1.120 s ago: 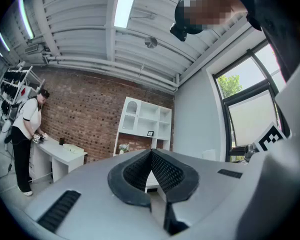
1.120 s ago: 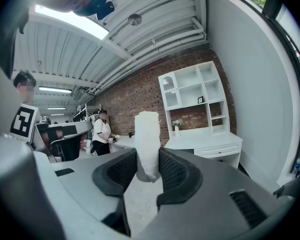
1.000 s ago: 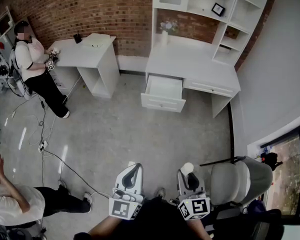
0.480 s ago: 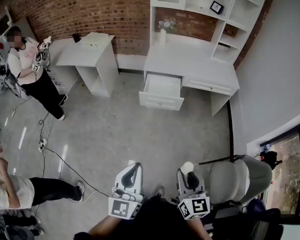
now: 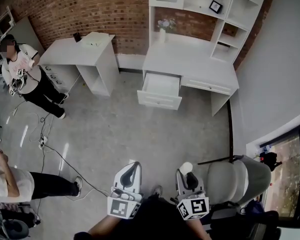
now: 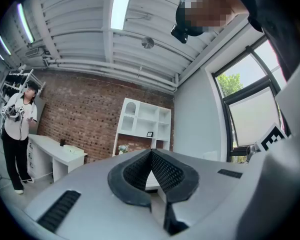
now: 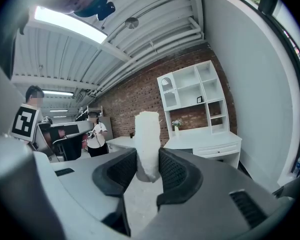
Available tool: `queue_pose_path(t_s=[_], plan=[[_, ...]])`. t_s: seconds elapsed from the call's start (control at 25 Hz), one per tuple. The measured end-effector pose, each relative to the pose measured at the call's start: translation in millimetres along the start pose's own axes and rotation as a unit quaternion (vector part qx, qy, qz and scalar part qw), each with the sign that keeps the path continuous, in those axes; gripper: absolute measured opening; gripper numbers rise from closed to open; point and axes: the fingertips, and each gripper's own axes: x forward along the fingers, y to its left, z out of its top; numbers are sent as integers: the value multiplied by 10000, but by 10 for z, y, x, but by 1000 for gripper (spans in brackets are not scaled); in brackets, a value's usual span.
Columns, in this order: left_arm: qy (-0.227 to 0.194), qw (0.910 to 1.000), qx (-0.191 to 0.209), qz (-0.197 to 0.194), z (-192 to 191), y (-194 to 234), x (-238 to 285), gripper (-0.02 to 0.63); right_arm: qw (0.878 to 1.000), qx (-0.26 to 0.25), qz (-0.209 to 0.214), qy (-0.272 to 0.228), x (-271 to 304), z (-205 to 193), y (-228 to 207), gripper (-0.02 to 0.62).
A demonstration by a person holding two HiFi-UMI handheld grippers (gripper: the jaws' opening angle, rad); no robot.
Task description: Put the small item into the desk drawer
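Pinching one small item (image 7: 146,134), perhaps foam, right hand-held gripper (image 7: 149,160), left hand-held gripper (image 6: 151,156) pressed together, one desk drawer (image 5: 160,91) open

Open floor (image 5: 135,134) up to the pulled-out drawer (image 5: 160,88), grey chair (image 5: 237,180) close at right, person (image 5: 45,185) at left

The small white item (image 7: 147,139), a rough-textured cylinder, stood upright, clamped between the jaws of the right gripper (image 7: 148,160). The white desk drawer (image 5: 160,90) stood pulled open, well apart from it.
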Motion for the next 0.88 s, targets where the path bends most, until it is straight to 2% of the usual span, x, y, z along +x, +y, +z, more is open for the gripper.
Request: queue_pose_path(t_s=[0.2, 0.48, 0.68, 0.88], plan=[[19, 9999, -19, 126, -93, -178, -43, 25, 9999, -32, 147, 0, -111, -80, -119, 143], [179, 9998, 67, 98, -189, -322, 78, 25, 9996, 33, 233, 129, -75, -159, -288, 143], [228, 9996, -34, 143, -312, -199, 291, 25, 9995, 37, 222, 231, 159, -232, -403, 143], [246, 9995, -109, 160, -468, 43, 737, 25, 9994, 43, 236, 265, 566, -204, -584, 143]])
